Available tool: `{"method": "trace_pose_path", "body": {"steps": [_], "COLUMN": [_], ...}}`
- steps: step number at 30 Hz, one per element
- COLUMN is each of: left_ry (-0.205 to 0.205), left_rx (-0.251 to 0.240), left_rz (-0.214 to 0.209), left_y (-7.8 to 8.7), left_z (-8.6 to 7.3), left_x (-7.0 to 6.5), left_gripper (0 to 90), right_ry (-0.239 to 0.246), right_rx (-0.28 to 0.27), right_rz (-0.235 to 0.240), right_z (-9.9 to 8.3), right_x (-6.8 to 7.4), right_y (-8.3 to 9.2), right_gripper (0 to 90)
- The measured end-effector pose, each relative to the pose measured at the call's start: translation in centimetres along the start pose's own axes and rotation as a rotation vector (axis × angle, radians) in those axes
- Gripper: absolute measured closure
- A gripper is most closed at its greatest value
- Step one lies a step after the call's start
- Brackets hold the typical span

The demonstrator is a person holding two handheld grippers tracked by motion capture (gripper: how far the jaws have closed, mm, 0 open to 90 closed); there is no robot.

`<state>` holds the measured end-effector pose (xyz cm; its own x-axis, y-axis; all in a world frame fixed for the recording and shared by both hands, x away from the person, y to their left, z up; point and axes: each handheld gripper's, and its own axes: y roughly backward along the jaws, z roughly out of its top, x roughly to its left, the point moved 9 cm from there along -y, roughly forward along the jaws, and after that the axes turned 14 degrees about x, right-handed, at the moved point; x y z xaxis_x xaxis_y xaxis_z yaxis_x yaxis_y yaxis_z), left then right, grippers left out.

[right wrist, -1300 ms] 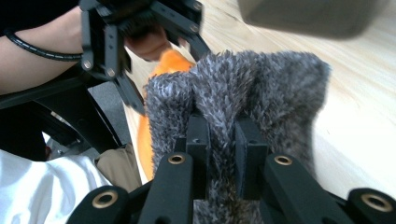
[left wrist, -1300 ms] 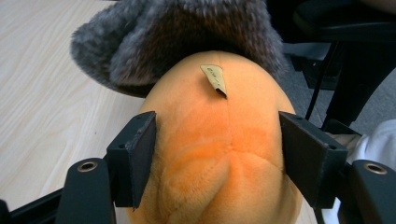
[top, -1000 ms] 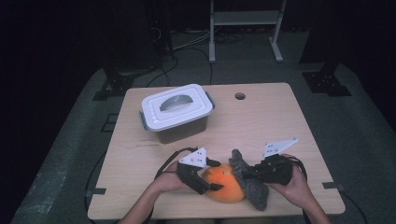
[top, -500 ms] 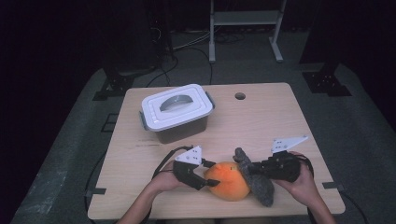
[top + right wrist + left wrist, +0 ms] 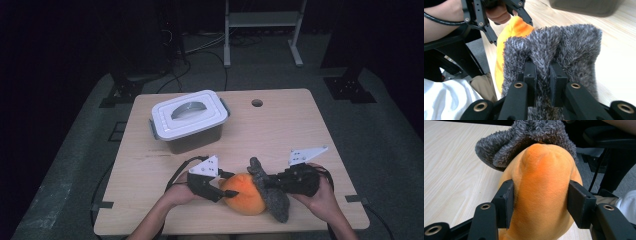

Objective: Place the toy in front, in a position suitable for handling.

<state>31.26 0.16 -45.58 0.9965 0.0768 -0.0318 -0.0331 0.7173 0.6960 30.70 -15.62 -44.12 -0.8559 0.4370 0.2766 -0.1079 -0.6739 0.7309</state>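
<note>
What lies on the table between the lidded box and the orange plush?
Nothing: in the high view, the wood between the lidded box and the orange plush is bare, apart from the left gripper beside the plush.

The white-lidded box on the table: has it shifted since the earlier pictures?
No. The lidded box sits in the same spot relative to the round hole in the table.
</note>
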Motion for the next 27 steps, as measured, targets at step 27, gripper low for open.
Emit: {"method": "trace_pose_path", "body": {"steps": [27], "left_ry": [0.064], "left_rx": [-0.005], "left_rz": [-0.018], "left_y": [0.0], "left_z": [-0.7], "left_x": [1.0], "left_gripper": [24.0], "right_ry": [-0.025], "right_rx": [0.062], "right_rz": [0.010], "right_z": [-1.3], "right_x": [-0.9], "right_y": [-1.3], "right_gripper": [77.7]}}
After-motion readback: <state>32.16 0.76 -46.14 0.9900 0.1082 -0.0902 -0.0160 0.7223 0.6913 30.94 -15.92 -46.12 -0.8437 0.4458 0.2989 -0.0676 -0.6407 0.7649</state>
